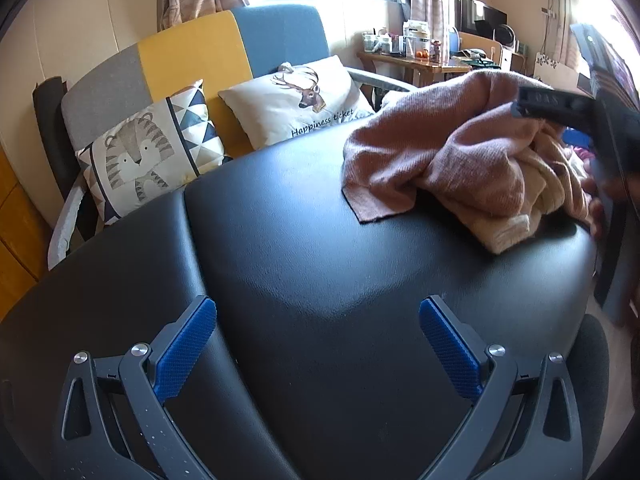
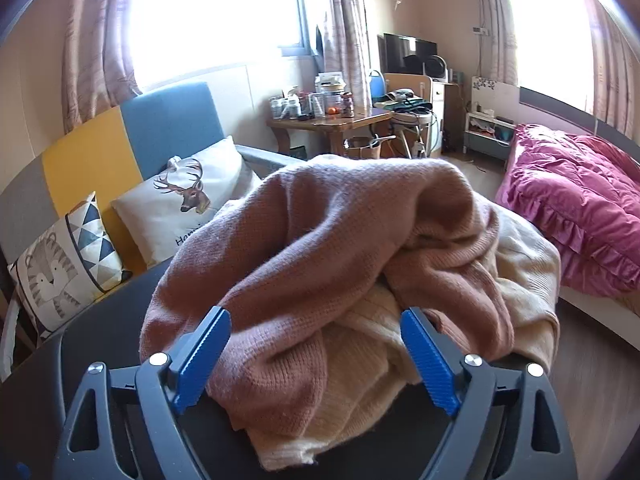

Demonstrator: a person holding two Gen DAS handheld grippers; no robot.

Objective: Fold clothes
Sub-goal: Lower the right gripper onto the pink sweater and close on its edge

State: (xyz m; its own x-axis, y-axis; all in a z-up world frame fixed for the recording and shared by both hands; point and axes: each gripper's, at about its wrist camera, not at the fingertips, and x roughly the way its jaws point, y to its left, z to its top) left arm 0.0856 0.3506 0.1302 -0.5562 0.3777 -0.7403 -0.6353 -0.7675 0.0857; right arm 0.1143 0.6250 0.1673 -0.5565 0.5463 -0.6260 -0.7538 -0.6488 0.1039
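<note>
A crumpled pink knit garment lies in a heap on the black padded table, bunched over a cream knit garment. My left gripper hovers open over bare table, well short and left of the heap. In the right wrist view my right gripper is open, its blue pads on either side of the near edge of the pink garment and cream garment, with the knit bulging between them. The right gripper's dark body shows at the right of the left wrist view.
A grey, yellow and blue sofa with a tiger cushion and a deer cushion stands behind the table. A cluttered wooden desk is farther back. A bed with a magenta quilt lies to the right.
</note>
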